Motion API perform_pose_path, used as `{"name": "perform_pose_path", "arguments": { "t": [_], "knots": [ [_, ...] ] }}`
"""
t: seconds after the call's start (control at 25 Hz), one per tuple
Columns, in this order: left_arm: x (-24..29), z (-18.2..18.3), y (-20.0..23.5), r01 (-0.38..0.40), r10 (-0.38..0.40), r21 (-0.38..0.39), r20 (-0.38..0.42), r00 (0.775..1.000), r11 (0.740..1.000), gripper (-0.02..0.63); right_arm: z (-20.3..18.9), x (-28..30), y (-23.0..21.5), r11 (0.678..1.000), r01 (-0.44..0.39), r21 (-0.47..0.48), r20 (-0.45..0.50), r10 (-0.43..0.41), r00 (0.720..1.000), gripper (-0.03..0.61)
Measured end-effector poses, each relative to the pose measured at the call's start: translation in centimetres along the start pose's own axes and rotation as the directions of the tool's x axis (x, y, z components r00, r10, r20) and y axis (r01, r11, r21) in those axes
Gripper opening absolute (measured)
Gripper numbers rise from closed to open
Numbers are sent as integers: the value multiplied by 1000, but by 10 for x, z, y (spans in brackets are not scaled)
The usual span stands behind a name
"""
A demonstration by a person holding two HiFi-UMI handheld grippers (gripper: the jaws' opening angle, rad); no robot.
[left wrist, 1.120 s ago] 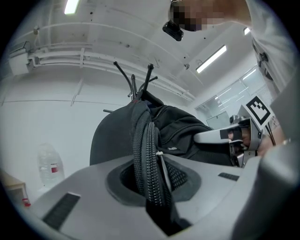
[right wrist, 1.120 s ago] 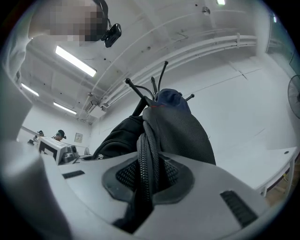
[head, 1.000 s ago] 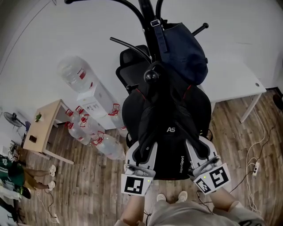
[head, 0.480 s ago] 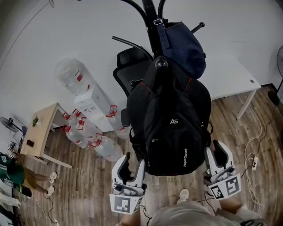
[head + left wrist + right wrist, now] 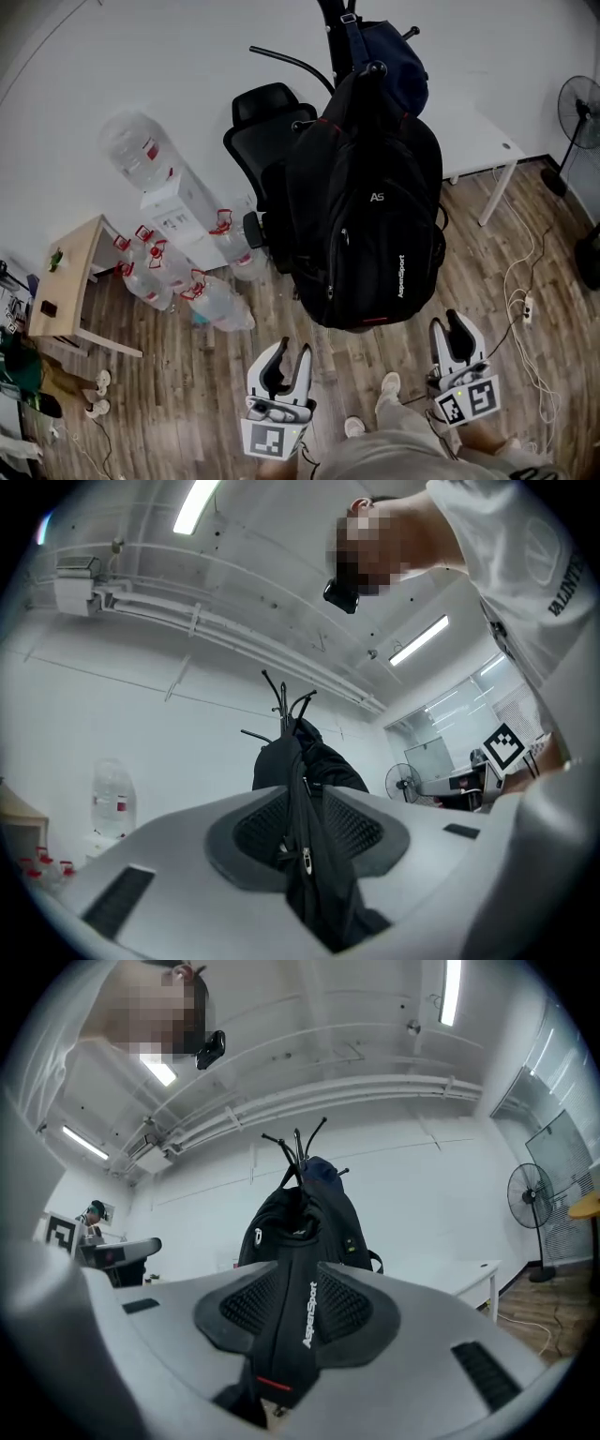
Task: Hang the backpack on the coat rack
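Backpack [image 5: 370,202] hangs from coat rack [image 5: 330,9], long axis 12-to-6, top at 12. Left tongs [image 5: 292,350] and right tongs [image 5: 448,326] sit at 6, released, empty, jaws just narrowing.

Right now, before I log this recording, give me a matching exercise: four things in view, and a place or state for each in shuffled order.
Things:
1. backpack
2. navy bag
3. fan
4. bottles

Places:
A. standing at the right edge of the head view
B. on the floor, left of the chair
C. hanging from a rack hook, black, in front
D. hanging higher on the rack, behind the other bag

Pairs: 1-C, 2-D, 3-A, 4-B
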State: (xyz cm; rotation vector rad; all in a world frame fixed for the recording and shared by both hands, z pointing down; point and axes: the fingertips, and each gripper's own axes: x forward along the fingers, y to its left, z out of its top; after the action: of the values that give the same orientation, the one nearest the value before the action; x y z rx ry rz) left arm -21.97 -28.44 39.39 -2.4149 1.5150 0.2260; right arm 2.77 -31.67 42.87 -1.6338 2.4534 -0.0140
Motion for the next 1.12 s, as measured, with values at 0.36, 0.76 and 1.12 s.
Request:
{"name": "perform_pose_path", "arguments": {
  "t": [0.36,0.76,1.12],
  "knots": [
    [-43,-8,-12,41,-42,-47,-5,999,998,115,-29,-63,11,993,106,-56,-113,-112,987,130],
    [-31,-19,-51,83,-86,-115,-25,996,990,48,-3,-76,39,989,76,-125,-65,-85,994,115],
    [-44,-19,-98,74,-90,-162,-96,991,984,8,-8,-113,11,994,84,-70,-73,-89,993,40]
  ]
}}
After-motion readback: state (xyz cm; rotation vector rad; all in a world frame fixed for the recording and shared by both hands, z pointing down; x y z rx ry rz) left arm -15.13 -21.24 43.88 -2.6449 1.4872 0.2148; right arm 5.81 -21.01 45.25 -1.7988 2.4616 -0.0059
